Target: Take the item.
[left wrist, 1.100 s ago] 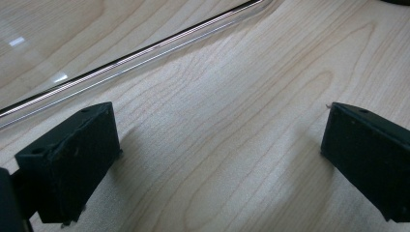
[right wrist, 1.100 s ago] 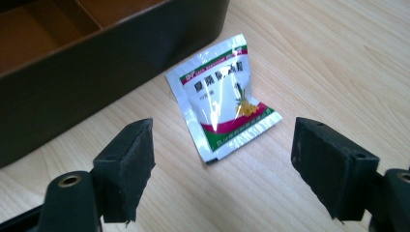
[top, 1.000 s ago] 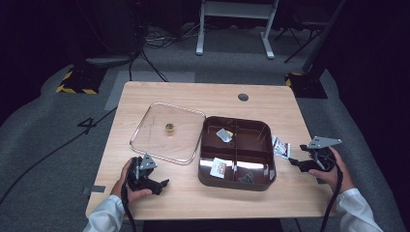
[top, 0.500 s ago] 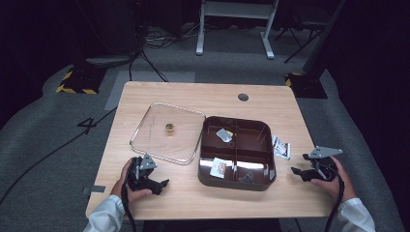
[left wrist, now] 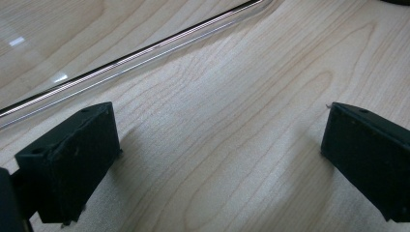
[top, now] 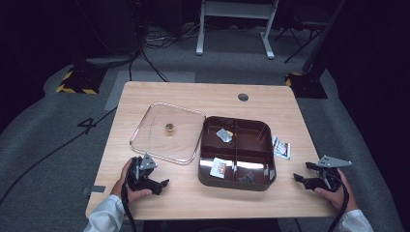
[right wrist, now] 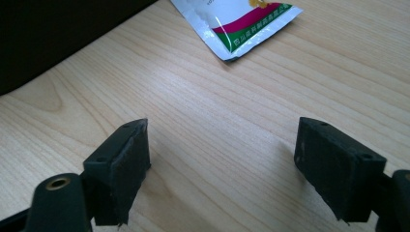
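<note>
A dark brown compartment box (top: 236, 124) stands at the table's middle right with a few small sachets in its sections. A clear lid (top: 159, 145) with a gold knob (top: 169, 127) lies flat to its left. One white sachet (top: 281, 147) with a red and green band (right wrist: 241, 19) lies on the wood right of the box. My right gripper (top: 302, 171) (right wrist: 225, 128) sits low near the front right corner. It points at that sachet from a short way off. It is open, its jaws have just been opening, and nothing is between them. My left gripper (top: 162, 180) (left wrist: 220, 116) rests open on bare wood beside the lid's rim (left wrist: 130, 58).
The box's dark wall (right wrist: 58, 34) rises to the left of my right gripper. A round cable port (top: 243, 96) sits near the table's far edge. Table edges lie close behind both hands. Floor cables and a stand lie beyond the table.
My right gripper has drawn back from the sachet toward the near right corner and sunk lower. The left gripper has stayed in place.
</note>
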`<state>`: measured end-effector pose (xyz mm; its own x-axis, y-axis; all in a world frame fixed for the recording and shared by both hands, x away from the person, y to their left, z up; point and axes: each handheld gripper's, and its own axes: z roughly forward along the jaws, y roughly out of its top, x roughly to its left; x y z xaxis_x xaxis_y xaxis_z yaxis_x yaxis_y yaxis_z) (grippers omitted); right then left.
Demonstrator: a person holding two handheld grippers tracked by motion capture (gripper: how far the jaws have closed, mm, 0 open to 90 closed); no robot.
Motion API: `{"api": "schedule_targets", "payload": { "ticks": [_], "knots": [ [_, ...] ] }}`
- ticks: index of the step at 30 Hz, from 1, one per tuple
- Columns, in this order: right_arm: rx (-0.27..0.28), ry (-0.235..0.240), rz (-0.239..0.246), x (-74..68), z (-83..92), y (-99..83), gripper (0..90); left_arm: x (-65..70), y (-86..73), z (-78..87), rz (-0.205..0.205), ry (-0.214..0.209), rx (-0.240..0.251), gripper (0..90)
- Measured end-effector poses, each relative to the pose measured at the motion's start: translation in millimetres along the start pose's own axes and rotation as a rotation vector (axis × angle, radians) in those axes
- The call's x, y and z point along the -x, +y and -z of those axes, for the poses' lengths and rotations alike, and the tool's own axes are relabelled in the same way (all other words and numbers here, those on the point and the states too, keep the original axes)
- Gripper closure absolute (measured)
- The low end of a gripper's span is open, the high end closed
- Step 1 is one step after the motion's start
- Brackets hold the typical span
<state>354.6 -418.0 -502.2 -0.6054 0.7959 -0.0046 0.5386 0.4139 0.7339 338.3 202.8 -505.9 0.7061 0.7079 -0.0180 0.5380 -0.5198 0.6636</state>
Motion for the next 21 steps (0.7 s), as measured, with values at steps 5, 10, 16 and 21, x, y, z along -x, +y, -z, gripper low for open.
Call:
{"api": "schedule_targets", "payload": {
  "ticks": [5, 10, 16, 21],
  "knots": [
    [0.014, -0.019, -0.014, -1.3, 1.6, -3.4, 20.4, 0.0, 0.0, 0.1, -0.001, 0.000, -0.001, 0.3],
    [0.014, -0.030, -0.021, -2.2, 2.6, -4.4, 20.0, 0.0, 0.0, 0.1, -0.001, 0.000, -0.001, 0.3],
    [0.014, -0.033, -0.026, -2.4, 2.3, -4.3, 19.9, 0.0, 0.0, 0.0, -0.001, 0.000, 0.000, 0.3],
    [0.015, -0.040, -0.033, -2.6, 1.8, -3.9, 19.9, -0.5, 0.3, -0.1, -0.002, -0.005, -0.003, 0.1]
  ]
}}
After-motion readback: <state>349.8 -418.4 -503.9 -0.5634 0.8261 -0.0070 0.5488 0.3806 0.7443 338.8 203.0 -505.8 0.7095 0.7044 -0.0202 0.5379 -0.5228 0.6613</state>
